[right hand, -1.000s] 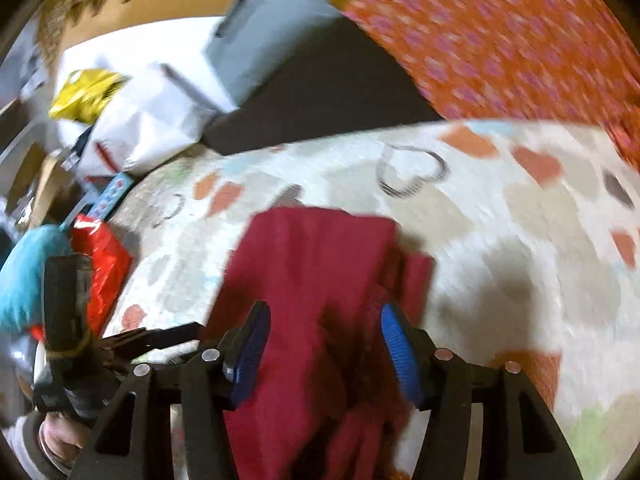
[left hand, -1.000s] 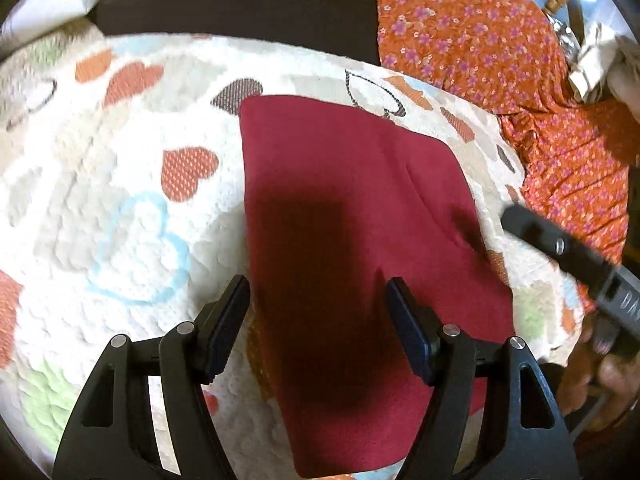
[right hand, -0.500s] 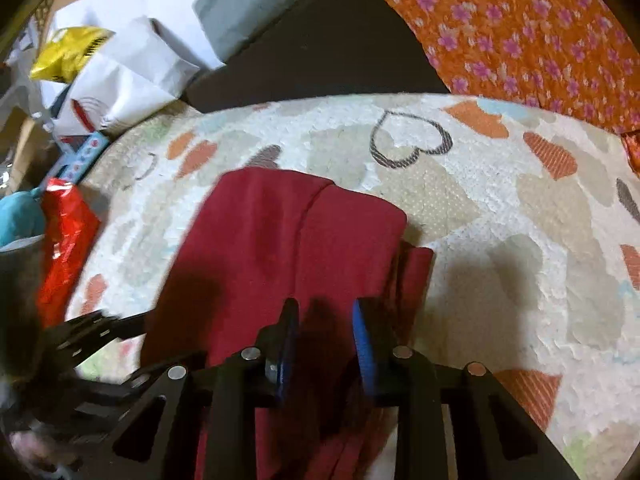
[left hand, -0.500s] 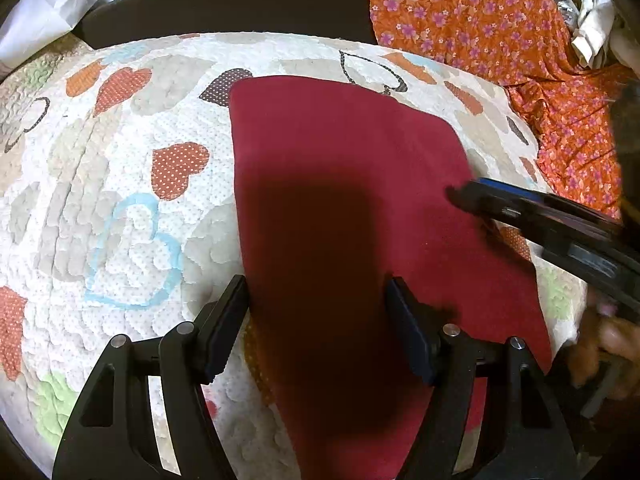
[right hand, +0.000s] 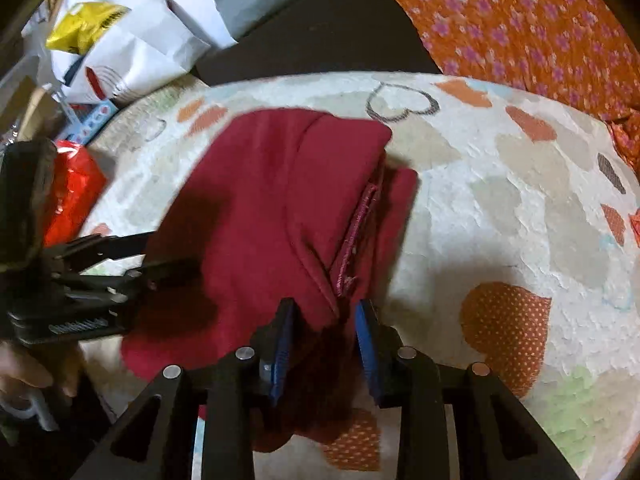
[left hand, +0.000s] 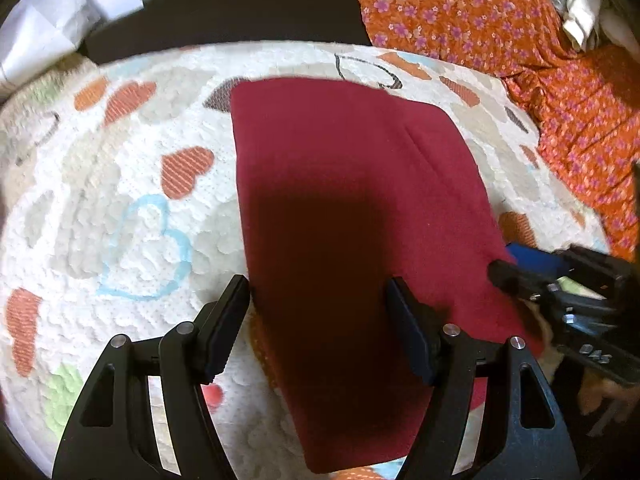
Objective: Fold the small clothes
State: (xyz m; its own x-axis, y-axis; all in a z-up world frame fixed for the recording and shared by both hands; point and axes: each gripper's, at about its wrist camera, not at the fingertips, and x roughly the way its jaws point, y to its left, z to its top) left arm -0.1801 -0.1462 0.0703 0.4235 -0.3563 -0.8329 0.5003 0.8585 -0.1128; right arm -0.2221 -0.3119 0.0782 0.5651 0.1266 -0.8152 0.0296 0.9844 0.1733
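Note:
A dark red folded garment lies on the heart-patterned quilt. My left gripper is open and hovers over the garment's near left part, fingers apart on either side of its edge. My right gripper has its blue pads close together around the folded hem edge of the garment at its near right side. The right gripper also shows at the right edge of the left wrist view, at the garment's side.
An orange floral cloth lies at the back right. White paper bags, a yellow packet and a red packet sit off the quilt's left. A dark surface lies behind the quilt.
My right gripper narrowed from wide open and now pinches the garment's hem fold. The left gripper stayed open over the garment with little movement.

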